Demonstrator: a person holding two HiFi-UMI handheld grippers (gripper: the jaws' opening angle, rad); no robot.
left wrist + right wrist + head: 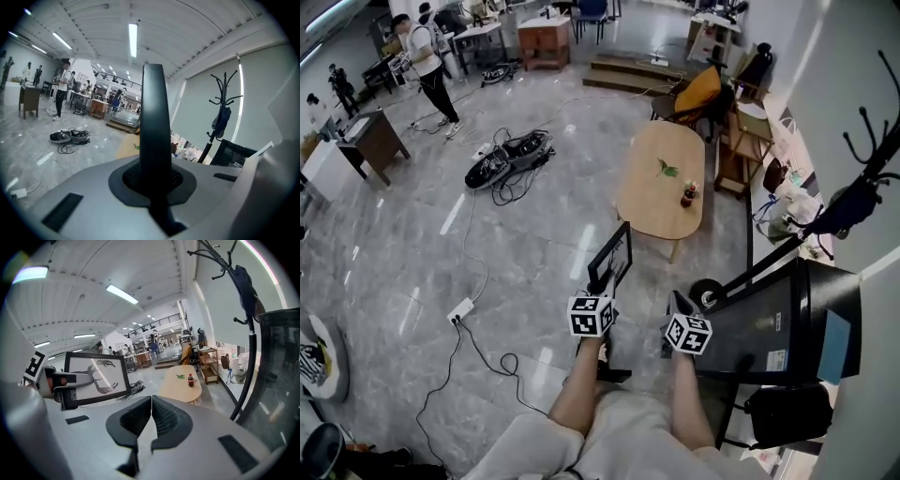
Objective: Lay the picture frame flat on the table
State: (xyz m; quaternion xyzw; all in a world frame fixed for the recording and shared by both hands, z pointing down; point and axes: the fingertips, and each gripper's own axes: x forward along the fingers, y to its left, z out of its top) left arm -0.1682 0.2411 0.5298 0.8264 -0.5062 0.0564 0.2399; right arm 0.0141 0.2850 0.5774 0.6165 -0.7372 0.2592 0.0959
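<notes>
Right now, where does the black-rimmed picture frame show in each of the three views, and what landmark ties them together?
Head view: the black-rimmed picture frame is at centre, held upright above the floor.
Left gripper view: seen edge-on, a dark vertical bar at centre, clamped in the left claw.
Right gripper view: at left, its face showing a dark branching figure.
Shared landmark: the oval light-wood table, beyond the frame.

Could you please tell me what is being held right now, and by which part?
The left gripper holds the picture frame by its side edge; the right gripper is shut and empty.
</notes>
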